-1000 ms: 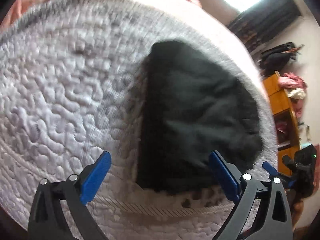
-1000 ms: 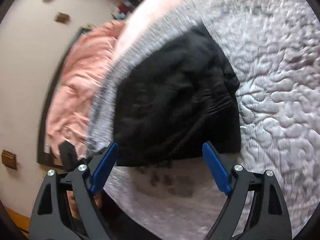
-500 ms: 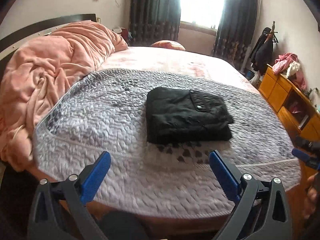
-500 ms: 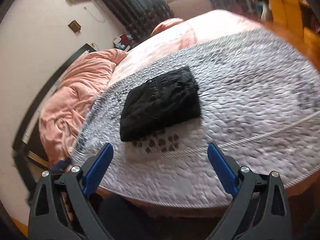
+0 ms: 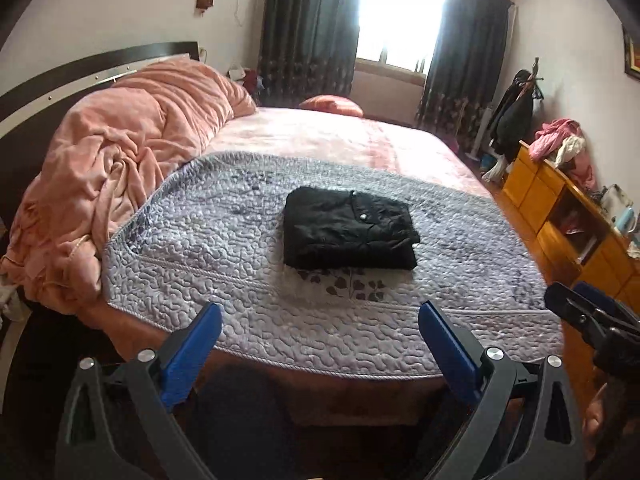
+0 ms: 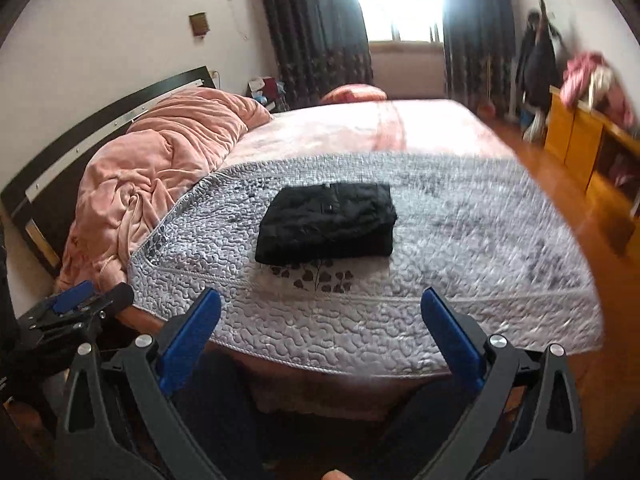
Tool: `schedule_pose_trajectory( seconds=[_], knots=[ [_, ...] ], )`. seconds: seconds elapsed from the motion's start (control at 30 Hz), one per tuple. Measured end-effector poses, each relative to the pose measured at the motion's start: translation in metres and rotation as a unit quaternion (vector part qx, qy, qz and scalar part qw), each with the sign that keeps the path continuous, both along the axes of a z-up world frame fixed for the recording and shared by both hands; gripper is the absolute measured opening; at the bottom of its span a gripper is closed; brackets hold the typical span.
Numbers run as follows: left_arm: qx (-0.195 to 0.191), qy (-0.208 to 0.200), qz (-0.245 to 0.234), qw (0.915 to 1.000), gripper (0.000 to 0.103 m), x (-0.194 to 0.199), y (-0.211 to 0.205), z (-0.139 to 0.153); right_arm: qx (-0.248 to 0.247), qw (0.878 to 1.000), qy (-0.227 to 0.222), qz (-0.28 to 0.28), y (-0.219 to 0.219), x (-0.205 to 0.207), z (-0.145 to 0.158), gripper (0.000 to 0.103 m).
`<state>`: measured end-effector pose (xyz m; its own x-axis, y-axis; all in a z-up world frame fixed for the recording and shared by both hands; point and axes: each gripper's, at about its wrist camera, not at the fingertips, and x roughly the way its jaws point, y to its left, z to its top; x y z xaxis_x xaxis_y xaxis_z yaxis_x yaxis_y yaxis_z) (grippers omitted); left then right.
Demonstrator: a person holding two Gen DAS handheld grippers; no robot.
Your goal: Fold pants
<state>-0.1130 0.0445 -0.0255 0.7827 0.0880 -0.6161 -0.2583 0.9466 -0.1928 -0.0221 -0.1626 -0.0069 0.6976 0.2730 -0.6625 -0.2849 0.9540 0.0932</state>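
The black pants (image 5: 348, 229) lie folded into a flat rectangle on the grey quilted bedspread (image 5: 200, 248), a button showing on top. They also show in the right wrist view (image 6: 328, 224). My left gripper (image 5: 320, 320) is open and empty, held back off the bed's near edge, well short of the pants. My right gripper (image 6: 320, 308) is open and empty too, also back from the bed. Each gripper shows at the edge of the other's view: the right one (image 5: 588, 312), the left one (image 6: 76, 308).
A crumpled pink duvet (image 5: 120, 160) lies on the bed's left side against a dark headboard (image 5: 80, 68). A yellow wooden cabinet (image 5: 560, 208) with clothes on top stands at the right. A curtained window (image 5: 396, 12) and a coat rack (image 5: 516, 120) are at the back.
Both grippers have pulled up and back from right over the pants to beyond the bed's near edge. The folded pants stay where they lay.
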Motion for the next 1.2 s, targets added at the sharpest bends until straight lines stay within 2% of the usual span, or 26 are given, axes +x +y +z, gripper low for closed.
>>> schedule_pose_trajectory(
  seconds=[0.1,0.23,0.47,0.8,1.0,1.2],
  knots=[
    [0.009,-0.014,0.011,0.9998,0.099,-0.016,-0.002,0.013,-0.022,0.999,-0.040,-0.001,0.010,-0.021,0.019,0.100],
    [0.004,-0.032,0.017,0.9993,0.099,-0.032,0.001,0.026,-0.018,0.998,-0.063,0.006,0.015,-0.036,0.031,0.100],
    [0.011,-0.055,0.019,0.9982,0.099,-0.040,0.005,0.037,-0.015,0.999,-0.045,0.009,0.017,-0.035,0.024,0.100],
    [0.009,-0.045,0.007,0.9989,0.099,-0.023,-0.001,0.034,-0.013,0.999,-0.043,0.007,0.017,-0.023,0.020,0.100],
    [0.028,-0.035,0.011,0.9989,0.099,-0.011,-0.005,0.030,-0.009,0.999,-0.036,0.007,0.017,-0.013,0.015,0.100],
    [0.001,-0.032,-0.017,0.9994,0.099,-0.001,-0.006,0.023,-0.005,0.999,-0.035,-0.001,0.014,-0.006,0.011,0.100]
  ],
)
